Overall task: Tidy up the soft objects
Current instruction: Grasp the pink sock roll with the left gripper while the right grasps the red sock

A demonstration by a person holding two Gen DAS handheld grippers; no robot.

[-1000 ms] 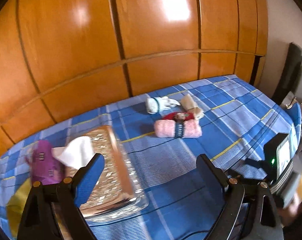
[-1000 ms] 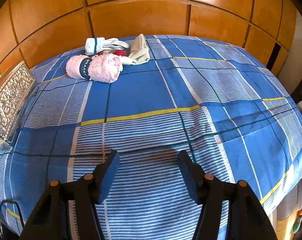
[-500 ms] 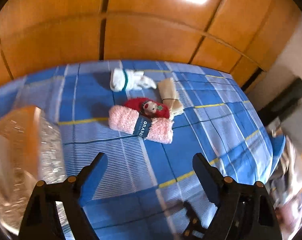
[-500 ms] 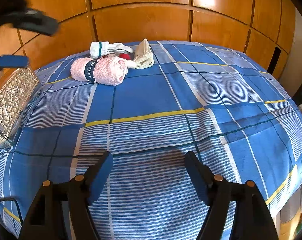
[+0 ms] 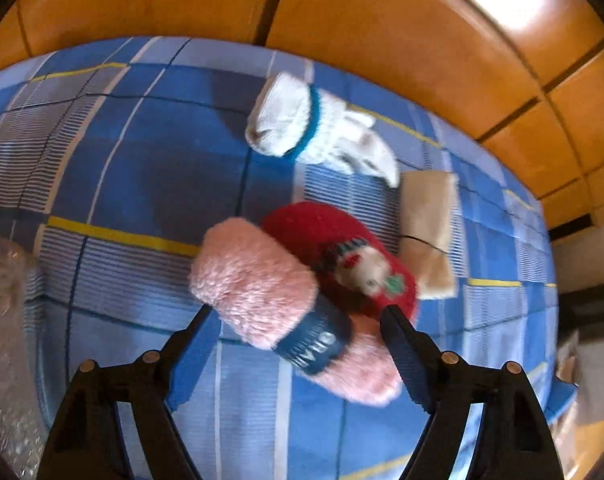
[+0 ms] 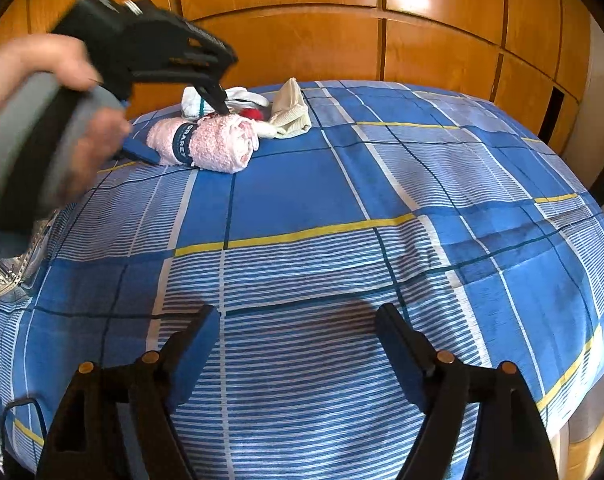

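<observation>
A pink rolled towel (image 5: pixel 262 280) with a dark blue band lies on the blue checked bedspread (image 6: pixel 342 184). My left gripper (image 5: pixel 296 312) has come down over it, one finger on each side. Its jaws are closing and I see no pad pressing on the roll. In the right wrist view a hand (image 6: pixel 22 64) holds that left gripper (image 6: pixel 182 132) astride the towel (image 6: pixel 218 144). Behind the roll lie a red soft toy (image 5: pixel 342 240), a white sock (image 5: pixel 302 120) with a teal band and a folded beige cloth (image 5: pixel 430 216). My right gripper (image 6: pixel 298 320) hovers near the bed's front, jaws opening, with nothing between them.
A clear patterned tray (image 6: pixel 2 276) sits at the bed's left edge, and it also shows as a blurred tray (image 5: pixel 2 300) in the left wrist view. Wooden wardrobe doors (image 6: pixel 302 32) close off the far side. The bedspread drops away at the right edge.
The left gripper swung away from the tray, dropped onto the pile and now straddles the pink roll with narrower jaws. The right gripper stayed put and its jaws widened.
</observation>
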